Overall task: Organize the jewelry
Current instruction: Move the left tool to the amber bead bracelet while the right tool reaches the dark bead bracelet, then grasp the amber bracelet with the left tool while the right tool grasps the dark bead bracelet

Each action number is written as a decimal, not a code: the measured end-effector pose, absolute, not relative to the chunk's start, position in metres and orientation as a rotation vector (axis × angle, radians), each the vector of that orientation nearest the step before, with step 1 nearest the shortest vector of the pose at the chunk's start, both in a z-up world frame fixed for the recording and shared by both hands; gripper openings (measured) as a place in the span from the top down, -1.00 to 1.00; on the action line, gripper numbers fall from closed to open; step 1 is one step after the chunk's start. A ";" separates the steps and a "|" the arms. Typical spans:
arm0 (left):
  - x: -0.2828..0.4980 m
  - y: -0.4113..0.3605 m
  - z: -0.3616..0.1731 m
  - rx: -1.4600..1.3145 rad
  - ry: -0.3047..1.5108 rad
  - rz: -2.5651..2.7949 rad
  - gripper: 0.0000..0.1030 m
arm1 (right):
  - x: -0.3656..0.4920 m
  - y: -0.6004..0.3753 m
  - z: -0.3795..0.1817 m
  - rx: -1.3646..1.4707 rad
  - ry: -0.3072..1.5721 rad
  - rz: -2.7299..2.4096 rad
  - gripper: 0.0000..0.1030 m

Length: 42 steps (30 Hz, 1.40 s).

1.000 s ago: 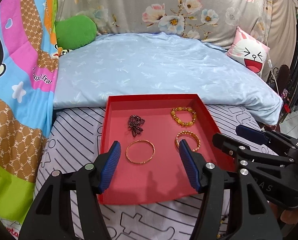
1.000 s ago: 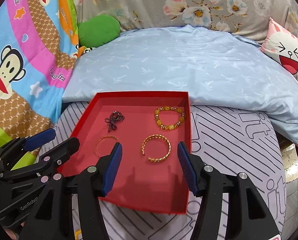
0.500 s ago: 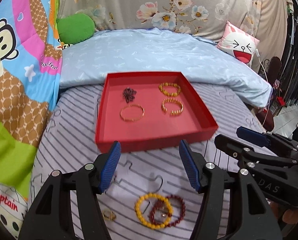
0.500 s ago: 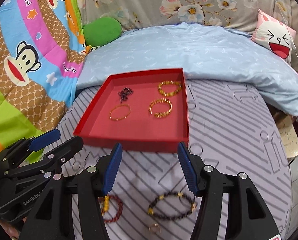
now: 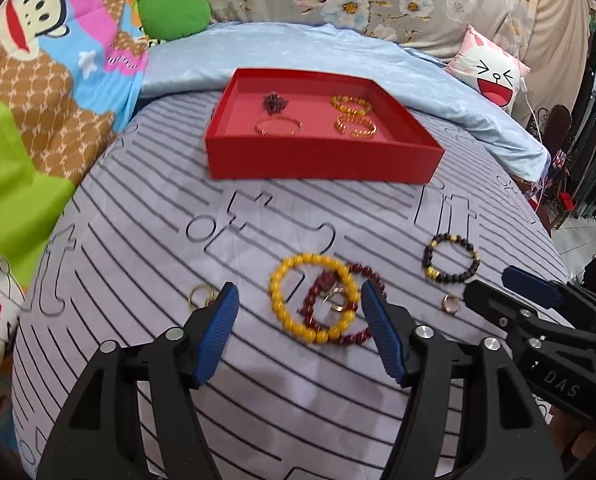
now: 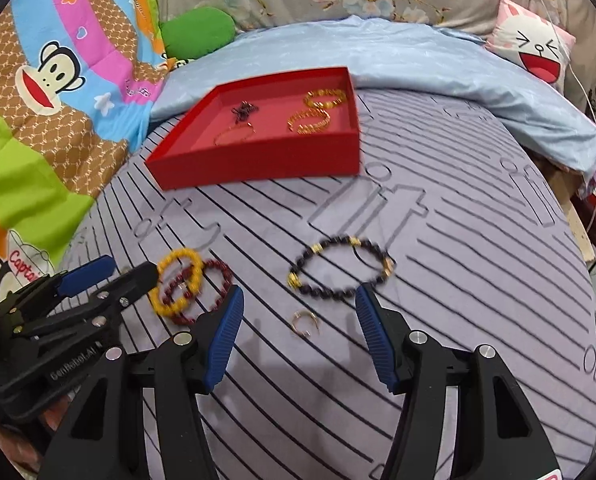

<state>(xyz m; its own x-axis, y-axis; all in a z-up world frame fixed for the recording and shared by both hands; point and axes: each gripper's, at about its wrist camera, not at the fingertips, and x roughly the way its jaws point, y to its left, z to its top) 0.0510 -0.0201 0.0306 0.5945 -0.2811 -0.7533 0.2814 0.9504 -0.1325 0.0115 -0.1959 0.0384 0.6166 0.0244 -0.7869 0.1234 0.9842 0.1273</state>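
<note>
A red tray (image 5: 322,164) on the striped bed holds a dark beaded piece (image 5: 274,102), a thin gold bangle (image 5: 278,126) and two gold bracelets (image 5: 356,126). Nearer me, a yellow bead bracelet (image 5: 310,259) overlaps a dark red one (image 5: 356,338). My left gripper (image 5: 298,296) hovers over that pair, its jaws opening and not touching them. My right gripper (image 6: 300,294) is open above a small gold ring (image 6: 304,324), just short of a dark bracelet with gold beads (image 6: 340,292). Another ring (image 5: 200,294) lies at the left.
A light blue quilt (image 5: 298,52) lies behind the tray, with a green cushion (image 5: 174,16) and a pink cartoon pillow (image 5: 494,72). A colourful monkey blanket (image 5: 38,80) borders the left. The bed drops off at the right edge (image 6: 578,240).
Both grippers have drawn back from above the tray and sunk toward the near bed. The loose bracelets and rings have come into view. The left jaws stand a little wider.
</note>
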 end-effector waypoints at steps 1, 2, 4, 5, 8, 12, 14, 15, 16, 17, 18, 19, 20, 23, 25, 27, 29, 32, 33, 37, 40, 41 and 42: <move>0.050 -0.019 0.028 -0.005 0.879 -0.325 -0.23 | 0.008 -0.199 0.034 0.180 0.914 -0.065 -0.10; 0.049 -0.018 0.026 -0.008 0.883 -0.321 -0.23 | 0.006 -0.201 0.032 0.187 0.920 -0.068 -0.10; 0.045 -0.018 0.022 -0.011 0.888 -0.316 -0.23 | 0.002 -0.205 0.026 0.200 0.929 -0.079 -0.10; 0.044 -0.019 0.020 -0.007 0.891 -0.315 -0.23 | 0.000 -0.207 0.024 0.199 0.931 -0.089 -0.10; 0.041 -0.022 0.016 0.023 0.883 -0.293 -0.23 | -0.002 -0.212 0.020 0.196 0.934 -0.113 -0.10; 0.044 -0.021 0.016 0.034 0.873 -0.275 -0.23 | 0.003 -0.221 0.021 0.208 0.923 -0.131 -0.10; 0.047 -0.018 0.017 0.028 0.872 -0.264 -0.23 | 0.007 -0.225 0.022 0.207 0.917 -0.139 -0.10; 0.049 -0.017 0.017 0.025 0.873 -0.262 -0.23 | 0.012 -0.227 0.022 0.207 0.914 -0.146 -0.10; 0.051 -0.016 0.017 0.024 0.874 -0.257 -0.22 | 0.015 -0.229 0.022 0.208 0.912 -0.150 -0.10; 0.053 -0.015 0.017 0.025 0.874 -0.254 -0.23 | 0.018 -0.231 0.022 0.210 0.908 -0.156 -0.10; 0.055 -0.015 0.016 0.029 0.874 -0.250 -0.23 | 0.021 -0.233 0.022 0.212 0.907 -0.161 -0.10; 0.057 -0.015 0.016 0.031 0.874 -0.248 -0.23 | 0.026 -0.235 0.021 0.214 0.907 -0.165 -0.10; 0.060 -0.014 0.016 0.033 0.873 -0.245 -0.23 | 0.029 -0.237 0.020 0.216 0.906 -0.167 -0.10; 0.066 -0.014 0.012 0.034 0.878 -0.243 -0.22 | 0.039 -0.239 0.018 0.210 0.909 -0.169 -0.10; 0.069 -0.015 0.011 0.045 0.872 -0.242 -0.22 | 0.045 -0.240 0.016 0.207 0.914 -0.169 -0.07; 0.072 -0.020 0.010 0.077 0.860 -0.239 -0.20 | 0.050 -0.240 0.013 0.205 0.922 -0.165 0.05; 0.075 -0.024 0.008 0.097 0.852 -0.242 -0.14 | 0.053 -0.238 0.010 0.199 0.931 -0.161 0.15; 0.080 -0.029 0.004 0.129 0.855 -0.239 0.09 | 0.054 -0.234 0.008 0.154 0.924 -0.176 0.24; 0.083 -0.028 0.000 0.120 0.877 -0.248 0.17 | 0.055 -0.233 0.008 0.142 0.923 -0.180 0.27; 0.085 -0.028 -0.003 0.120 0.879 -0.256 0.22 | 0.055 -0.231 0.007 0.117 0.915 -0.188 0.31; 0.086 -0.029 -0.003 0.122 0.878 -0.267 0.35 | 0.056 -0.228 0.007 0.112 0.912 -0.182 0.42; 0.086 -0.029 -0.003 0.119 0.877 -0.268 0.43 | 0.056 -0.227 0.007 0.112 0.911 -0.180 0.47; 0.086 -0.028 -0.002 0.111 0.876 -0.271 0.50 | 0.056 -0.225 0.007 0.110 0.911 -0.176 0.57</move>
<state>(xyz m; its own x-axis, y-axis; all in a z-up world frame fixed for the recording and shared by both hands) 0.0861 -0.0277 -0.0023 0.6085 -0.1886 -0.7708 0.2793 0.9601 -0.0144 0.0557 -0.2254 0.0067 0.6002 -0.1052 -0.7929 0.1983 0.9799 0.0200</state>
